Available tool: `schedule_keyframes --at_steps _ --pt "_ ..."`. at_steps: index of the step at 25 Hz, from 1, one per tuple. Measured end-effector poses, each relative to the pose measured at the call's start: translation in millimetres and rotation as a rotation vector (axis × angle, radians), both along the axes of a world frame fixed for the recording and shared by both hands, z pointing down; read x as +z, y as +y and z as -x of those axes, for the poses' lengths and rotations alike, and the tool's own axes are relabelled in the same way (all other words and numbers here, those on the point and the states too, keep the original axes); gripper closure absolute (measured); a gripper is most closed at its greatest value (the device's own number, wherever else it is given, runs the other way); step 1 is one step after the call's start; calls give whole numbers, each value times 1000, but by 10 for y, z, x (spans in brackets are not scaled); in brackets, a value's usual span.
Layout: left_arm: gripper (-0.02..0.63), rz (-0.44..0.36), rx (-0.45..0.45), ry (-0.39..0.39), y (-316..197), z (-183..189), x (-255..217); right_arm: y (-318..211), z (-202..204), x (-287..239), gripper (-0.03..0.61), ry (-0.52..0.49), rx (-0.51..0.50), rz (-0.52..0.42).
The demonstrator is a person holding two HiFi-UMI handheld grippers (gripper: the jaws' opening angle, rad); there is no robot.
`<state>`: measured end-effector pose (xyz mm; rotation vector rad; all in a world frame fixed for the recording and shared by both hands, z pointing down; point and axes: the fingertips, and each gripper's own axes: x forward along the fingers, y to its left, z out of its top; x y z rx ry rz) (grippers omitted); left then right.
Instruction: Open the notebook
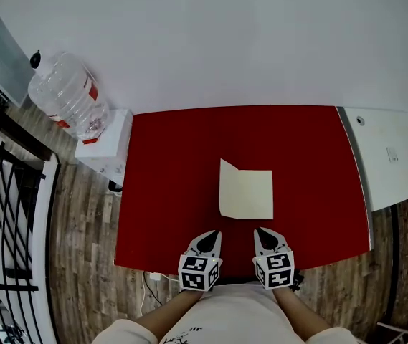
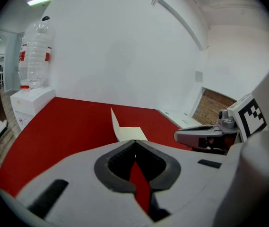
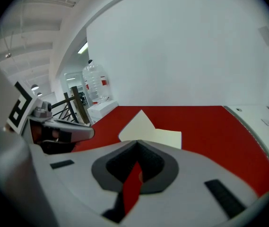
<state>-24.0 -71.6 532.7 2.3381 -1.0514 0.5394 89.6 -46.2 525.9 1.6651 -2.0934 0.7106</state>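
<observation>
Left gripper (image 1: 213, 236) and right gripper (image 1: 260, 233) both clenched empty at my red table's (image 1: 168, 192) near edge; notebook (image 1: 247, 194) mid-table, cover lifted; white wall (image 1: 225, 34) behind, water bottle (image 1: 66, 92) beyond the left edge.

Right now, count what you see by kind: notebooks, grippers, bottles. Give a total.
Notebook: 1
Grippers: 2 (left gripper, right gripper)
Bottle: 1
Total: 4
</observation>
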Motion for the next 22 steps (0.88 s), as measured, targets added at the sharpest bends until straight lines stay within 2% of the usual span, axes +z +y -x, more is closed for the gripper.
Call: schedule_keyframes --at_steps 6,22 --pt "607 6 16 -9 53 -90 8 11 -39 -62 574 21 25 -11" --pt "607 -26 -21 -11 -15 -94 -68 -3 -95 -141 574 -1 35 -22"
